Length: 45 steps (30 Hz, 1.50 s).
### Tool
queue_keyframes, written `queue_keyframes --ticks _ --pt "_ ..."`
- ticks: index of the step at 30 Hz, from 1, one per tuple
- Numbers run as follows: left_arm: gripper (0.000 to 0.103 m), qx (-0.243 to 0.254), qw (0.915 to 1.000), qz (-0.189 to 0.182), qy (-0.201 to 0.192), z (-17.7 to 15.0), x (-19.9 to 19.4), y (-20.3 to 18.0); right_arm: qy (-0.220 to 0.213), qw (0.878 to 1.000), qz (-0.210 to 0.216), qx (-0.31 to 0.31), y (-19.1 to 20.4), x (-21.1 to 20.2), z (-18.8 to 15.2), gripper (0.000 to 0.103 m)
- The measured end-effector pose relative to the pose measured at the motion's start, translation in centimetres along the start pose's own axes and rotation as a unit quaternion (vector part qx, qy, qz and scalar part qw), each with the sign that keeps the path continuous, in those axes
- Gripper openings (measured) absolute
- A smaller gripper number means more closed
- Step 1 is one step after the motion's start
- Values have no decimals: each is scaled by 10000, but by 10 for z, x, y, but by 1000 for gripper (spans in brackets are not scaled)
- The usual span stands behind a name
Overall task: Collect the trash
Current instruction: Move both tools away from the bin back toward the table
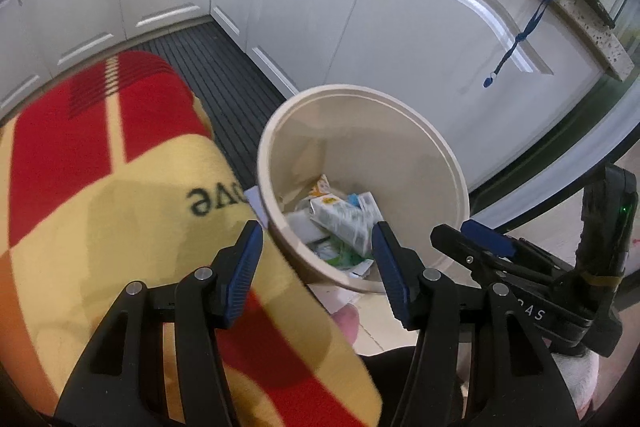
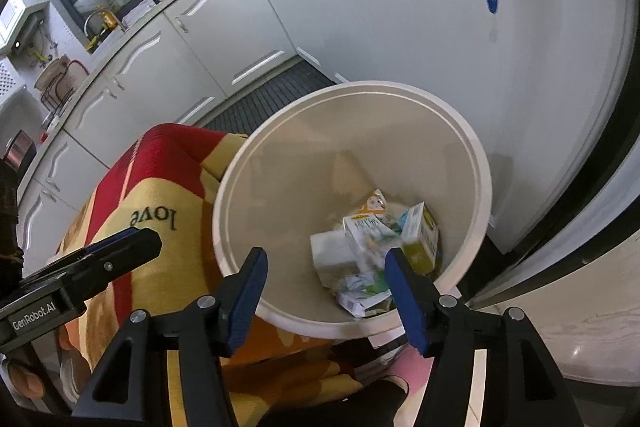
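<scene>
Right now both grippers, left (image 1: 316, 259) and right (image 2: 326, 285), hover half-open and empty over the cream bin (image 2: 476, 163) holding crumpled cartons (image 2: 370, 239), and a careless dip could knock its rim and tip it onto the blanket (image 1: 100, 187).

Lower cartons (image 2: 360, 291) in bin (image 2: 280, 131) buried, print blurred beyond reading

The right gripper (image 2: 326, 269) hangs open and empty above a round beige plastic bin (image 2: 476, 163) holding crumpled cartons (image 2: 372, 231).
</scene>
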<state>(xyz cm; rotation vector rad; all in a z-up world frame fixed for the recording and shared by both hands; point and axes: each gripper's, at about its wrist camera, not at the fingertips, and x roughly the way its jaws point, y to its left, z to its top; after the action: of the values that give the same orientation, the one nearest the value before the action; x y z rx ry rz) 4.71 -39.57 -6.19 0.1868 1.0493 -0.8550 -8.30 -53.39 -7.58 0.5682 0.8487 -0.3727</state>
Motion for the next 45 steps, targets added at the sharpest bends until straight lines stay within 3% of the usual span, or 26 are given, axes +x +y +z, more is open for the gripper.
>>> queue_keyframes --ticks 14,29,37,45 --pt "55 -184 9980 375 -470 -18 -49 44 -74 9991 200 -378 47 -9 0 63" --pt "55 -775 9906 872 -715 -56 -111 118 -3 9885 843 -1252 149 -5 -12 68" --pt "55 -1413 9793 1222 -774 -88 -159 187 271 9769 1235 -1720 206 15 -21 71" --pt "56 -2295 9559 1654 -796 -135 -213 267 566 9567 1701 -2293 273 33 -38 74"
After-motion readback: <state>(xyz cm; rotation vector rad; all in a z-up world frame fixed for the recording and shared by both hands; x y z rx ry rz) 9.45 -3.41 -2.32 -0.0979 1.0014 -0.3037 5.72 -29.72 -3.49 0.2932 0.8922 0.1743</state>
